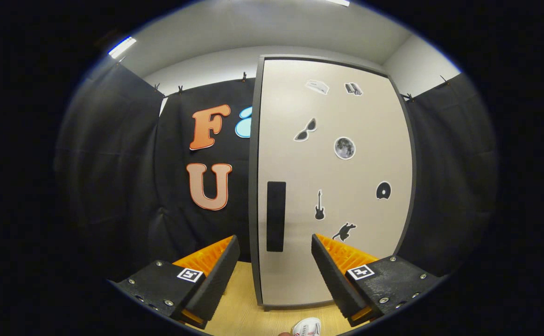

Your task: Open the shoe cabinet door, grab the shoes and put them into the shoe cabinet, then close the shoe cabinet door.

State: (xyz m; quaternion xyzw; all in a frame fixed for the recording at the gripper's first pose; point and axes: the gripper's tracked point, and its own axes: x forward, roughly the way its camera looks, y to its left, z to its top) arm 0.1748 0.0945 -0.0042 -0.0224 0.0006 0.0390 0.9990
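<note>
The tongs (pixel 275 270) stand apart with nothing between them, hanging above a pale wooden floor (pixel 239 312) and facing the cabinet (pixel 332 186). The cabinet stands upright on that floor just beyond the fingers, against the black cloth wall (pixel 113 186) of the booth. Its door (pixel 346 261) is closed: a light, flat panel in a dark frame, flush along every edge that can be seen. A dark, upright rectangular handle (pixel 276 216) sits near the door's left edge, directly ahead of the gap between the fingers and a little above their tips. Several stickers are on the door: sunglasses (pixel 305 130), a round moon (pixel 344 148), a guitar (pixel 319 206), a disc (pixel 383 190), a dark figure (pixel 344 230) just above the right finger, and two small pale ones (pixel 317 86) near the top whose subjects cannot be made out. One shoe (pixel 307 327), white with some red marking, lies on the floor below the tongs, nearer than the cabinet's foot and slightly right of the gap; part of it is cut off, so whether a second shoe lies with it cannot be told. The shoe is apart from both fingers and outside the cabinet. A white wall (pixel 197 70) and ceiling with a strip light (pixel 122 46) rise above the cloth.
</note>
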